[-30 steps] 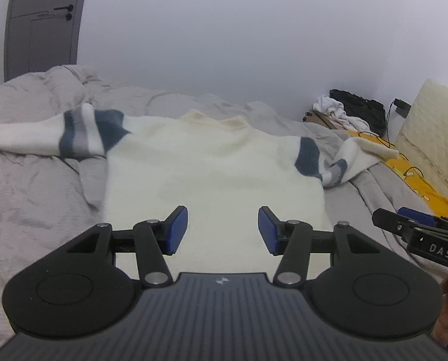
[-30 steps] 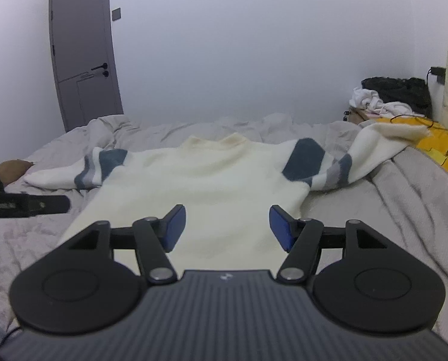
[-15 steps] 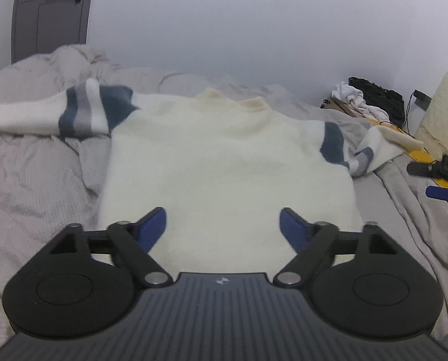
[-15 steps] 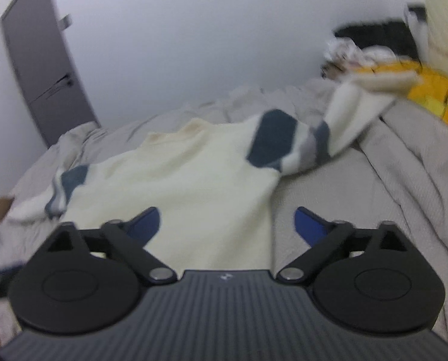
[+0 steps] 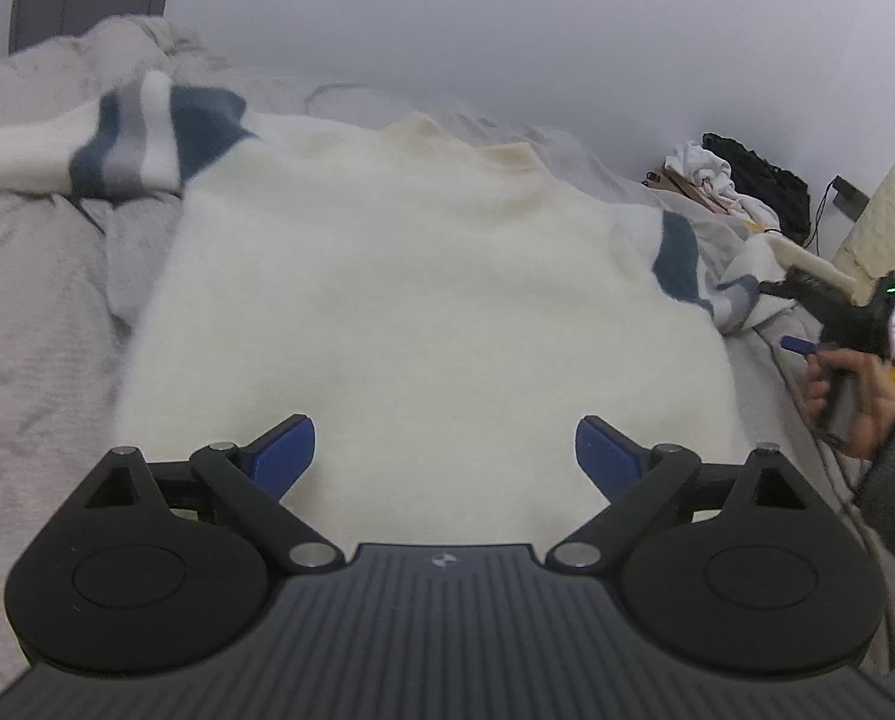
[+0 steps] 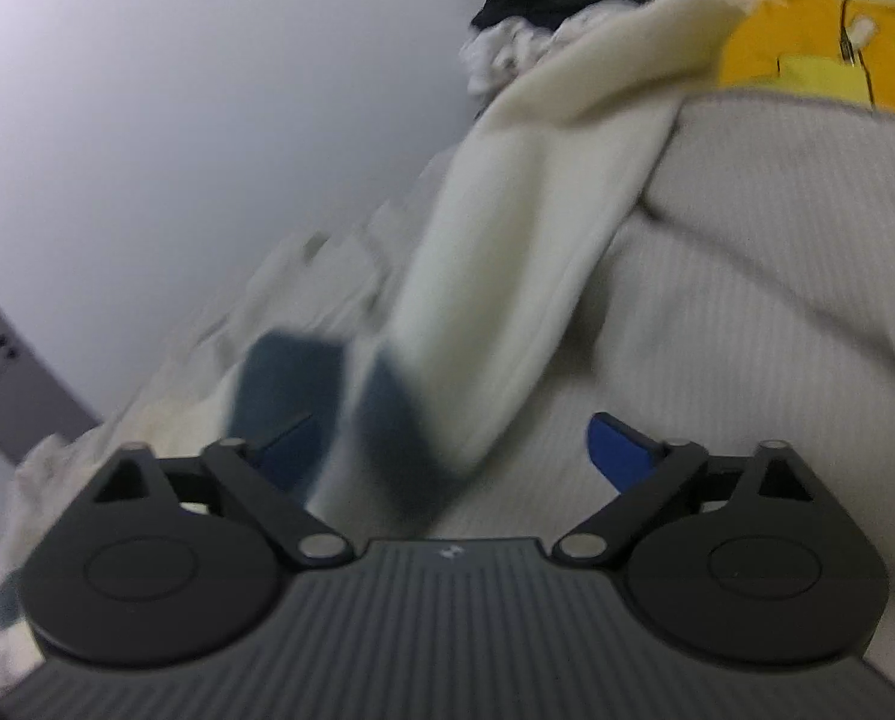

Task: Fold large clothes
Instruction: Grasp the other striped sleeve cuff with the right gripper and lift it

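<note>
I have the cream sweater (image 5: 423,300) spread flat on the grey bedcover (image 5: 33,300), collar away from me, its body filling the space ahead of my left gripper (image 5: 445,456); that gripper's blue pads (image 5: 282,456) are spread wide, holding nothing, poised over the sweater's lower part, though I cannot tell whether they touch the knit; the left sleeve (image 5: 87,147), banded in blue and grey, stretches off toward the left edge. On my other side the right gripper (image 6: 453,450) is tilted hard, the wall and bed slanting across its view; its jaws are likewise released and empty, and the right sleeve (image 6: 507,276) runs up between them, blue stripes nearest the fingers, cuff reaching toward a yellow cloth (image 6: 819,54) at the far corner; the view is blurred, so contact is unclear. From the left camera I see my right hand (image 5: 855,396) gripping the handle, wrist bent, low beside the sweater's right edge.
</note>
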